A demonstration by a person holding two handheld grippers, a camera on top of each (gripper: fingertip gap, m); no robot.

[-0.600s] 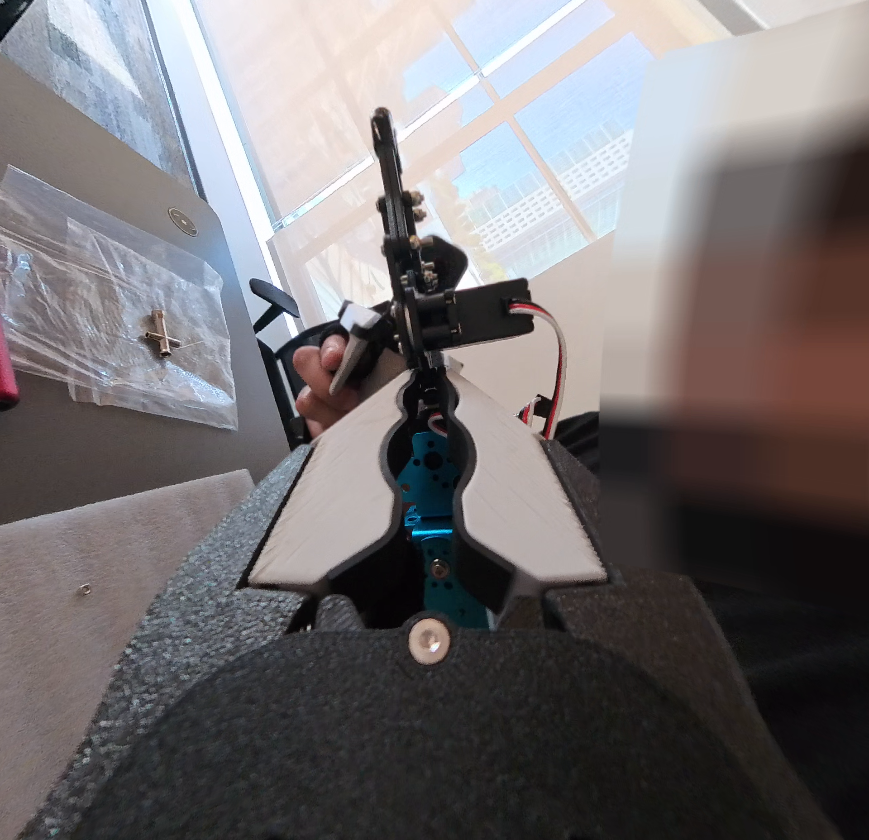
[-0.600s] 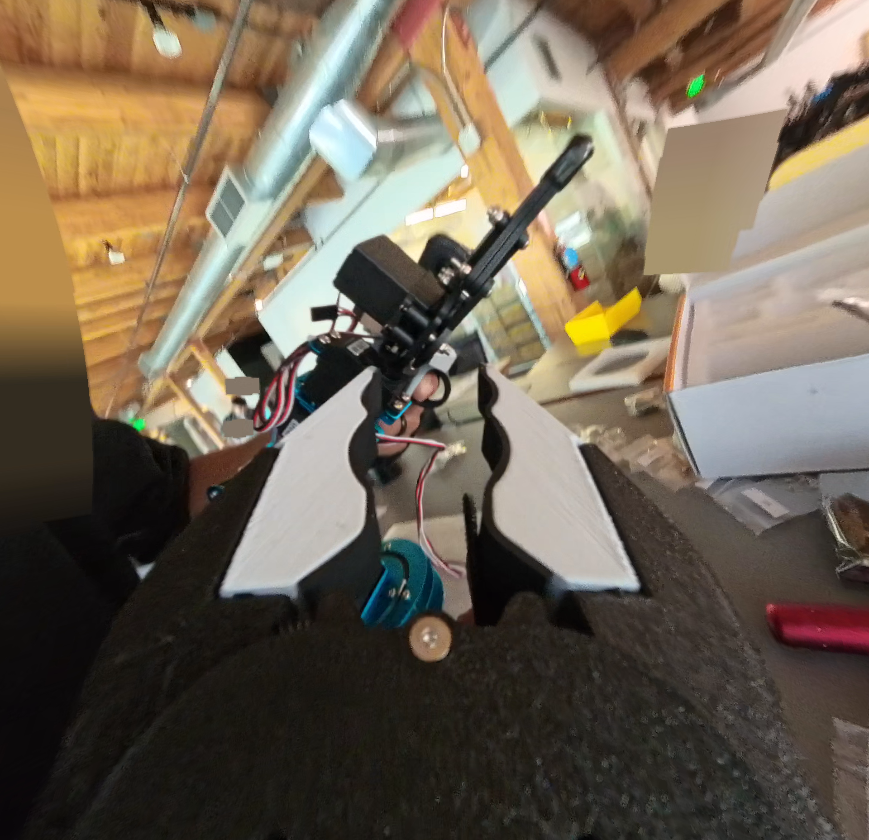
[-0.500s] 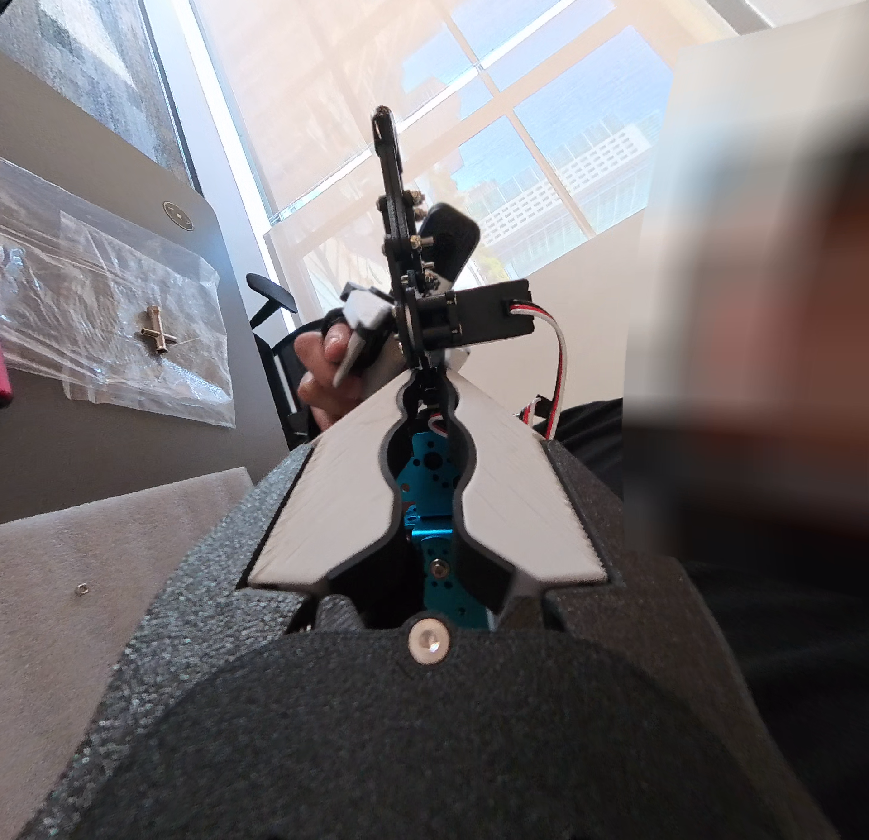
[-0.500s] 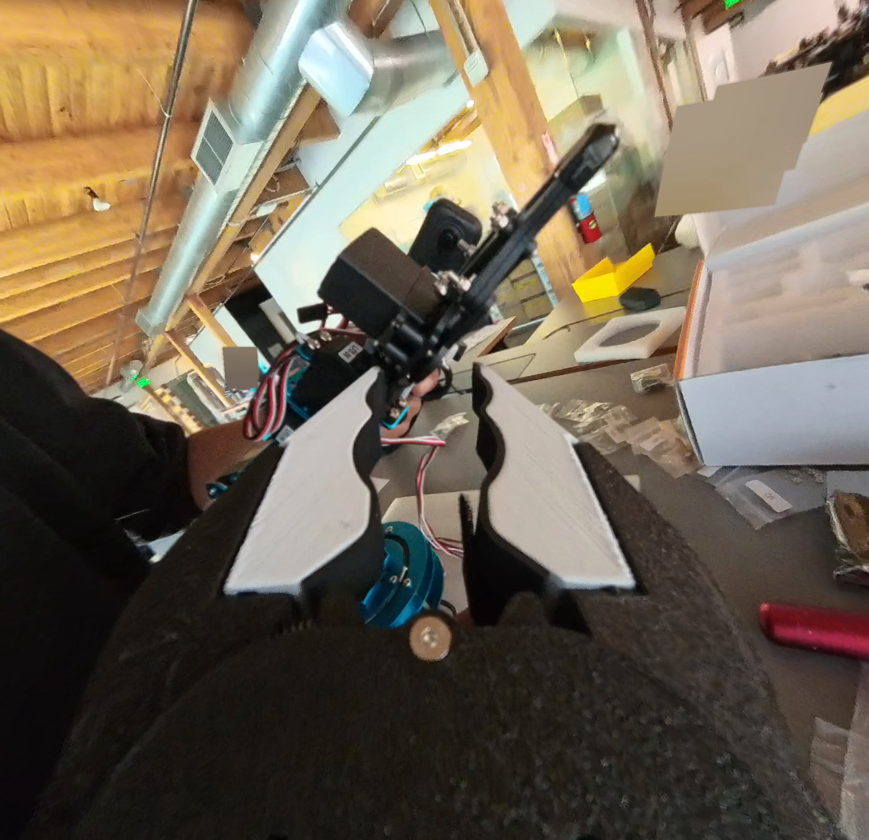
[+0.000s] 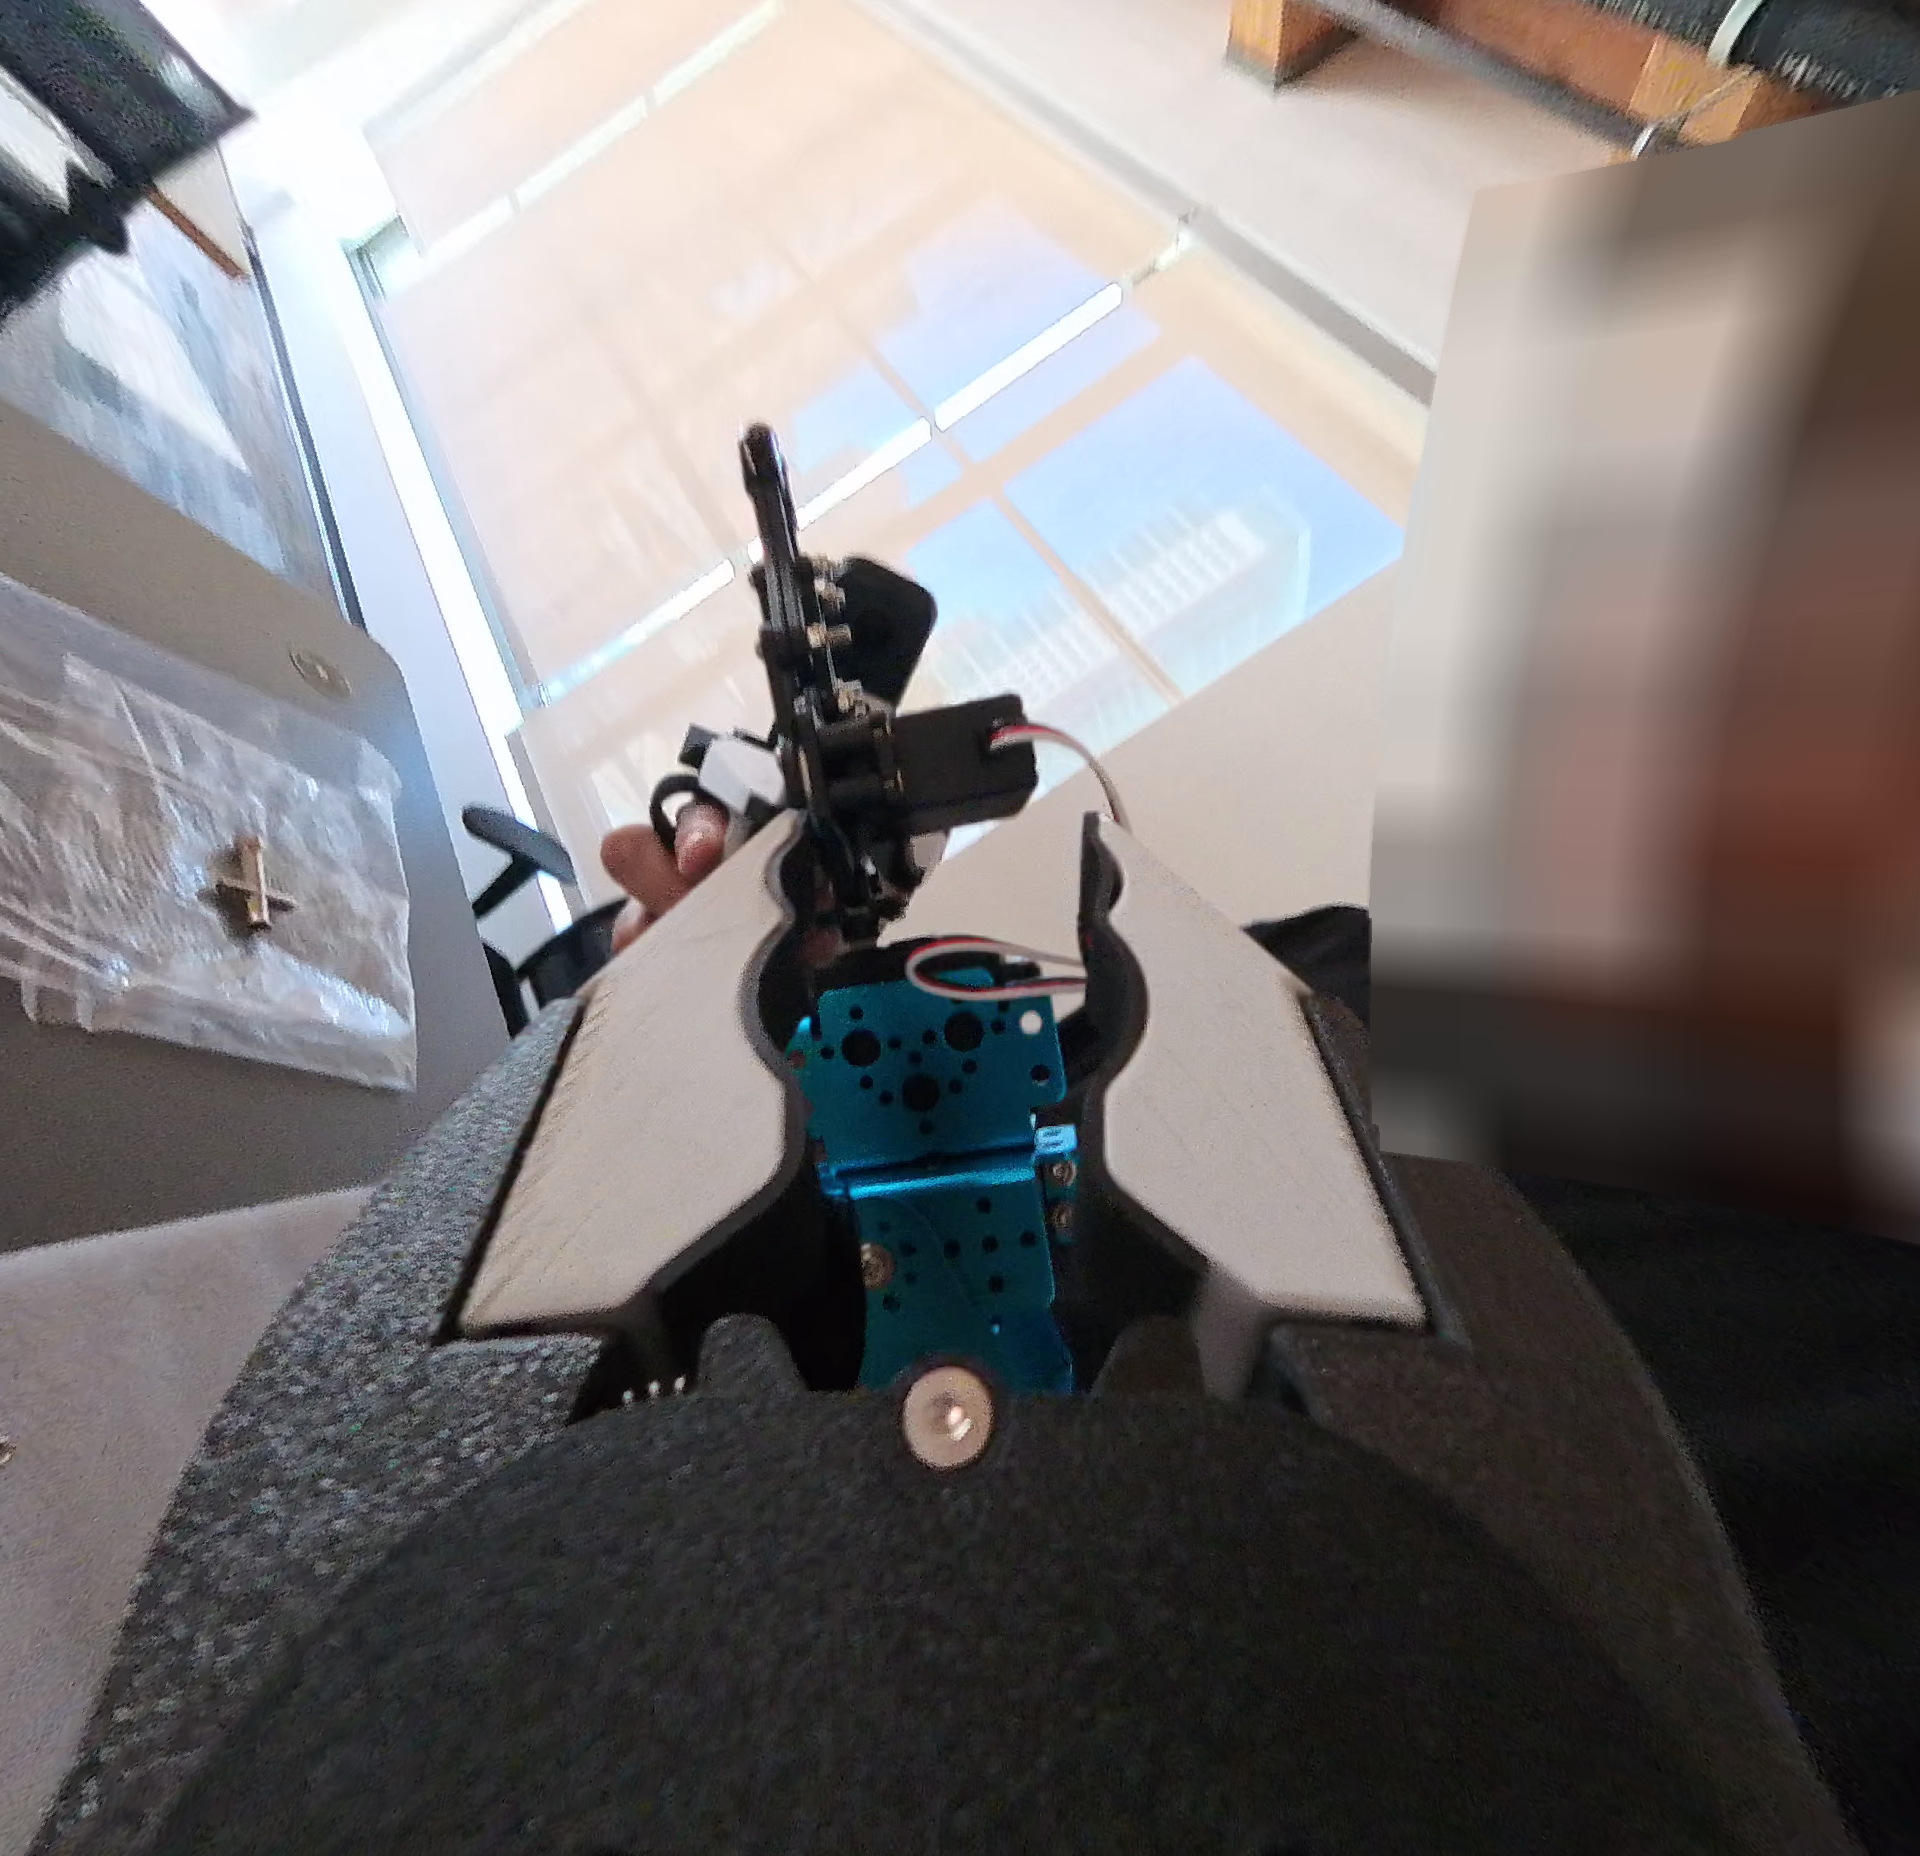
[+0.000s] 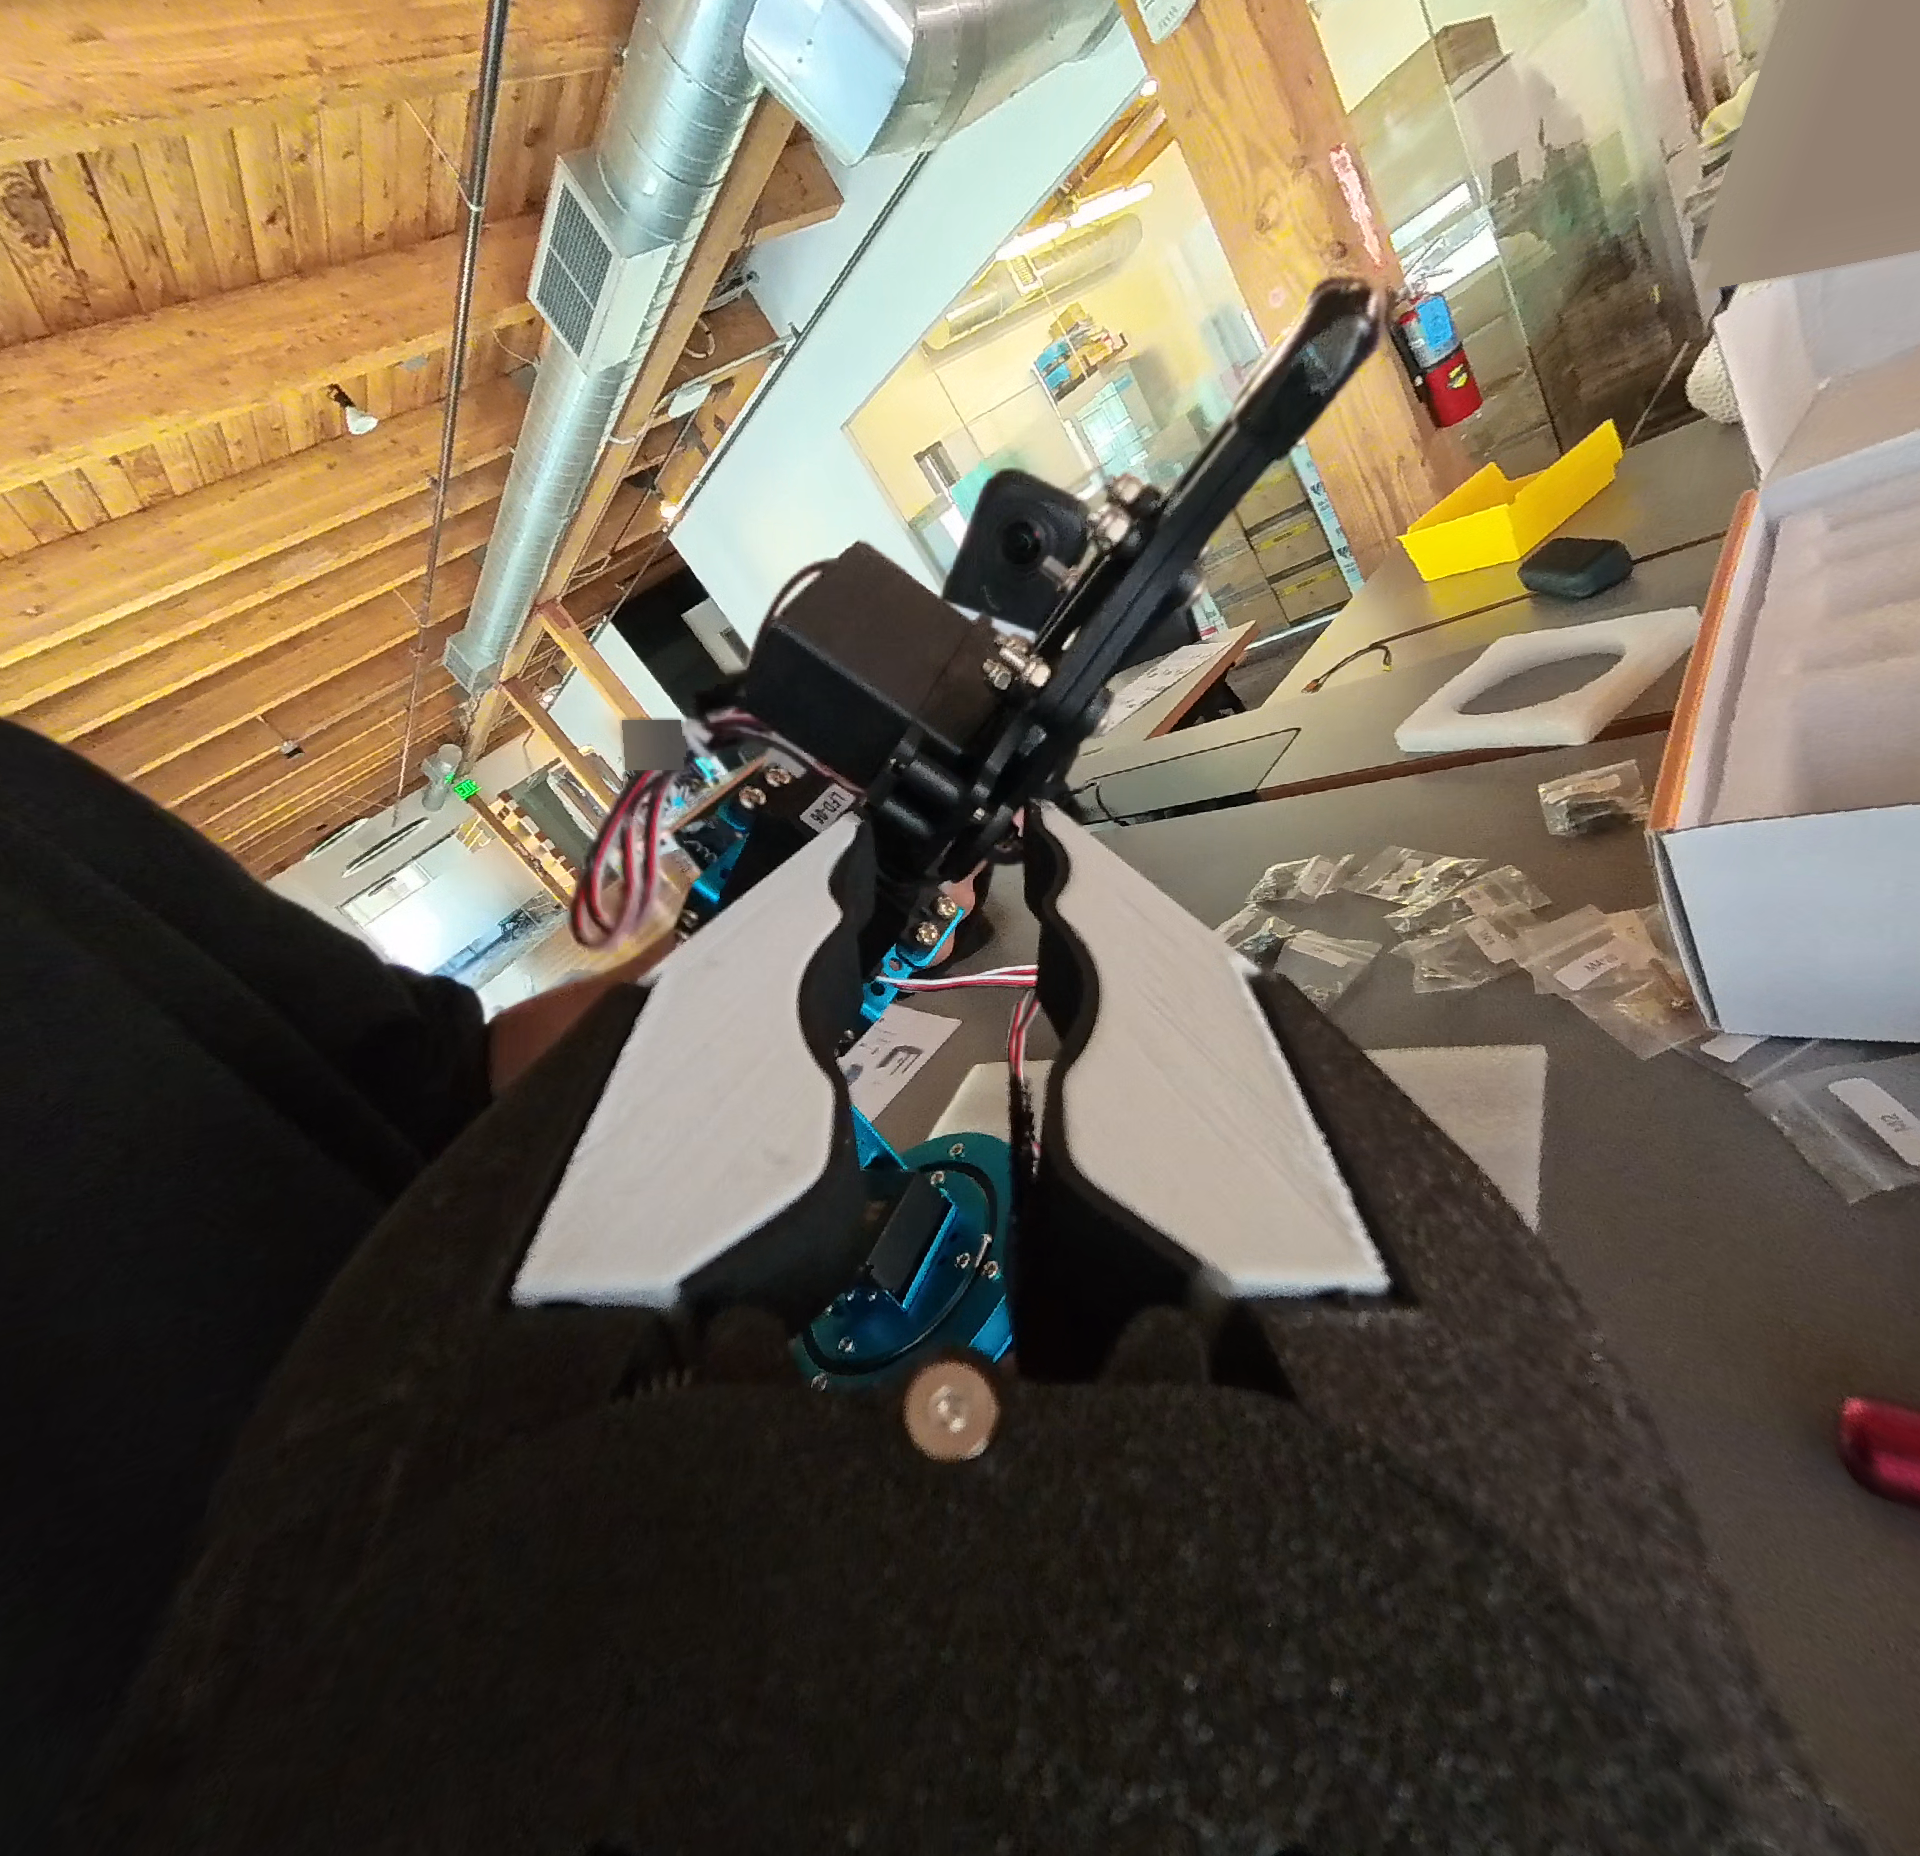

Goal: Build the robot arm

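A small robot arm assembly is held up between my two grippers. It has blue metal brackets [image 5: 925, 1079], a black servo [image 5: 956, 767] with red, white and black wires, and a black claw arm [image 5: 774, 518]. My left gripper [image 5: 935, 840] is open, with the black bracket close to its left finger and the blue bracket between the jaws. In the right wrist view my right gripper [image 6: 940, 830] is shut on the black bracket under the servo [image 6: 862, 653]. The claw arm [image 6: 1247, 435] points up and right, and a blue round base [image 6: 914, 1276] sits low between the fingers.
A clear plastic bag [image 5: 156, 871] with a brass cross-shaped part lies on the grey table beside a grey mat [image 5: 104, 1391]. On the right are a white box [image 6: 1787, 840], several small parts bags [image 6: 1403, 913], a red tool [image 6: 1881, 1443] and a white foam frame [image 6: 1538, 684]. A person's dark sleeve [image 6: 156, 1079] is at the left. My hands' fingertips stand some 5 centimeters from each other.
My left gripper has opened; its fingers were shut tight on the assembly and now stand wide apart. Both views have tilted a little. My right gripper keeps its hold.
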